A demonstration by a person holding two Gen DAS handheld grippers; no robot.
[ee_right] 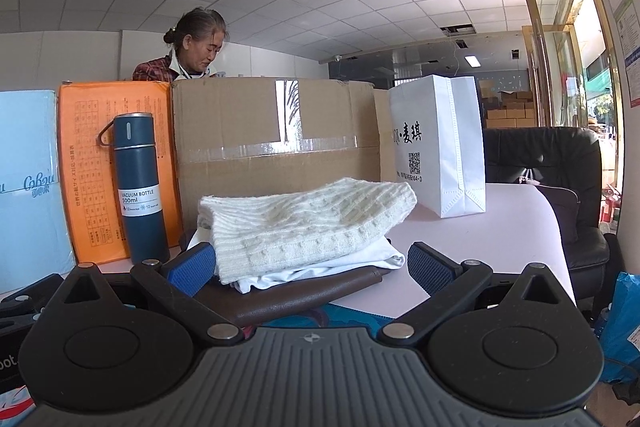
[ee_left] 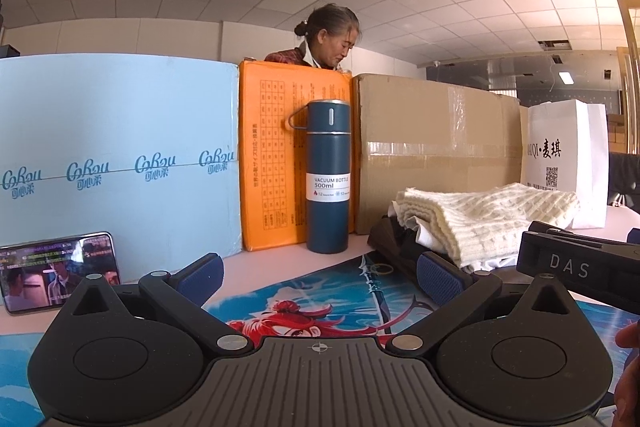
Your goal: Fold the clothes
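The left gripper [ee_left: 320, 277] sits low over the table, pointing level toward the back wall of boxes, its blue-padded fingers [ee_left: 440, 281] spread wide apart with nothing between them. Under it lies a printed mat [ee_left: 344, 291] with a red-haired figure on blue. The right gripper [ee_right: 312, 267] is held level too, its jaws likewise wide apart and empty, aimed straight at the stack of folded clothes [ee_right: 304, 227]. In the left wrist view the black body of the right gripper, lettered DAS, crosses in from the right edge, just beside the left one.

The stack lies on the table directly ahead of the right gripper: a cream knitted sweater [ee_right: 312, 217] on top, a white garment [ee_right: 352, 259] beneath it, and a dark brown garment [ee_right: 304, 291] at the bottom, whose near edge reaches in between the right gripper's fingers. From the left gripper the stack lies ahead and to the right.

Behind the clothes stands a taped cardboard box [ee_right: 280, 131], with an orange box [ee_left: 276, 155] and a light blue box [ee_left: 120, 147] to its left. A dark blue vacuum bottle [ee_left: 328, 175] stands upright in front of the orange box. A white paper bag [ee_right: 440, 147] stands to the right of the cardboard box. A phone [ee_left: 60, 271] with a lit screen leans against the blue box. A person [ee_left: 320, 39] is visible behind the boxes, and a black chair [ee_right: 560, 167] sits past the table's right edge.
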